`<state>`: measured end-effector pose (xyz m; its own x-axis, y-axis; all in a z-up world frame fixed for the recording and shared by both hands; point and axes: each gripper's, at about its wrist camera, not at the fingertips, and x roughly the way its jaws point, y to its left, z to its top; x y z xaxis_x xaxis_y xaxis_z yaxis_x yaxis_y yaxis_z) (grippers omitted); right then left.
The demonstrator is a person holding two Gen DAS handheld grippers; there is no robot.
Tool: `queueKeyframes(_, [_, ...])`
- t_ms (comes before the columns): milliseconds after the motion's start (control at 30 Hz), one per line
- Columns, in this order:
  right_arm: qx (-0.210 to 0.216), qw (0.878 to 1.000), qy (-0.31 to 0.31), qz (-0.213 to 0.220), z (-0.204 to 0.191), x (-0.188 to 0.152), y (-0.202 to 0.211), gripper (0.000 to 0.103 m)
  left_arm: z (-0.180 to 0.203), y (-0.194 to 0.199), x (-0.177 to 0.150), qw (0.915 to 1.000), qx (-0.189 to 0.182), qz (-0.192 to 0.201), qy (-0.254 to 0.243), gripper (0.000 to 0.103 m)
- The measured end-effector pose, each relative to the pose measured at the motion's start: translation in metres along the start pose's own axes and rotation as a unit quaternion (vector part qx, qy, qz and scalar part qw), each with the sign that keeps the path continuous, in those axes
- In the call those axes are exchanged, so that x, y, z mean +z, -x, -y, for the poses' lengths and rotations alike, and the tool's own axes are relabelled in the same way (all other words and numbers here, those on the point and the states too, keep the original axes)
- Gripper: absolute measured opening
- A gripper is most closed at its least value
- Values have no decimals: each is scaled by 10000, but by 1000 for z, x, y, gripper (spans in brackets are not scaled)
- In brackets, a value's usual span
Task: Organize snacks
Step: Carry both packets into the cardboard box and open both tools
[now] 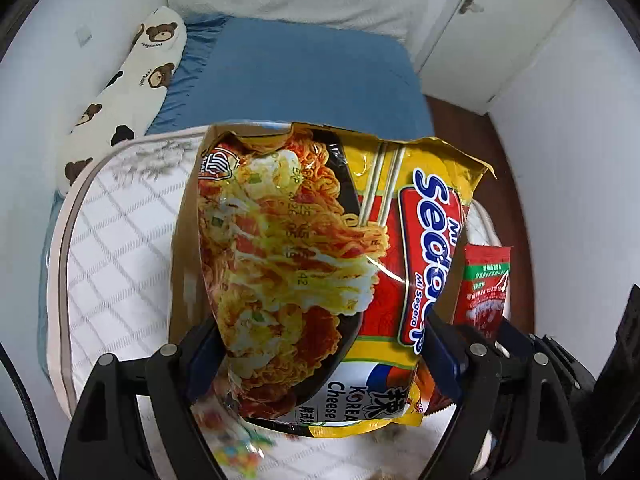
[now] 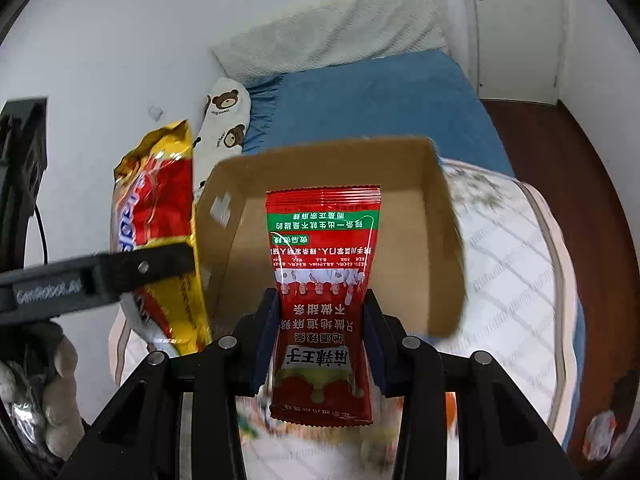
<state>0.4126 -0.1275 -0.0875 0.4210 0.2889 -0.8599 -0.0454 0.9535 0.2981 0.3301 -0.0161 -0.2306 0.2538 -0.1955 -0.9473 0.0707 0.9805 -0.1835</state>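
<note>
Between my left gripper's [image 1: 320,360] pads I hold the yellow-and-red crinkled plastic noodle packet [image 1: 320,260], clamped. Just right, my right gripper [image 2: 320,344] pinches the small red foil snack sachet [image 2: 324,280]. Beyond both sits the open brown cardboard box [image 2: 440,240] on the white quilted mattress [image 2: 520,260].

Ahead of the grippers runs a bed with a blue sheet [image 2: 372,100], a grey-white pillow [image 2: 332,36] at its far end against the white wall [image 2: 120,20]. A bear-print bolster [image 1: 124,84] lies along the bed's left edge. Directly below is a white quilted mattress pad [image 1: 120,240]. To the right are dark red-brown floor [image 2: 580,160] and a white door with a handle [image 2: 516,28].
</note>
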Motion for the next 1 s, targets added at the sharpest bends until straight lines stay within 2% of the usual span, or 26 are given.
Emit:
queueKeyframes(33, [-25, 10000, 12, -73, -1, 15, -17, 42, -4, -15, 14, 9999, 23, -136, 68, 85])
queueKeyframes(67, [-38, 9999, 32, -125, 0, 24, -29, 42, -6, -14, 26, 9996, 37, -260, 99, 85])
queueKeyframes(133, [-94, 9996, 33, -282, 0, 42, -58, 42, -16, -49, 54, 9981, -3, -584, 182, 85])
queueKeyframes(267, [-126, 9982, 28, -586, 9, 62, -111, 42, -25, -99, 82, 9940, -12, -1066, 246, 85])
queueKeyframes(367, [-170, 9972, -10, -730, 18, 68, -142, 42, -23, -123, 89, 9923, 148, -1226, 111, 85])
queueKeyframes(500, [-207, 9953, -51, -939, 27, 72, -178, 42, -5, -134, 92, 9889, 334, -1446, 0, 85])
queueKeyframes(667, [-208, 9928, -240, -1158, 39, 71, -210, 45, -6, -157, 92, 9863, 374, -1607, 14, 86])
queueKeyframes(700, [-179, 9918, -285, -1237, 46, 70, -218, 52, -3, -157, 93, 9863, 404, -1602, -9, 86])
queueKeyframes(733, [-127, 9904, -328, -1334, 48, 70, -223, 69, -1, -156, 93, 9867, 405, -1577, -42, 86])
queueKeyframes(800, [-104, 9902, -353, -1346, 50, 70, -225, 89, -1, -155, 94, 9877, 397, -1514, -44, 87])
queueKeyframes(900, [-278, 9904, -227, -1332, 50, 68, -224, 89, -2, -148, 95, 9897, 369, -1381, -14, 87])
queueKeyframes(1000, [-398, 9893, -252, -1378, 52, 65, -220, 89, 0, -133, 92, 9916, 552, -1168, -81, 87])
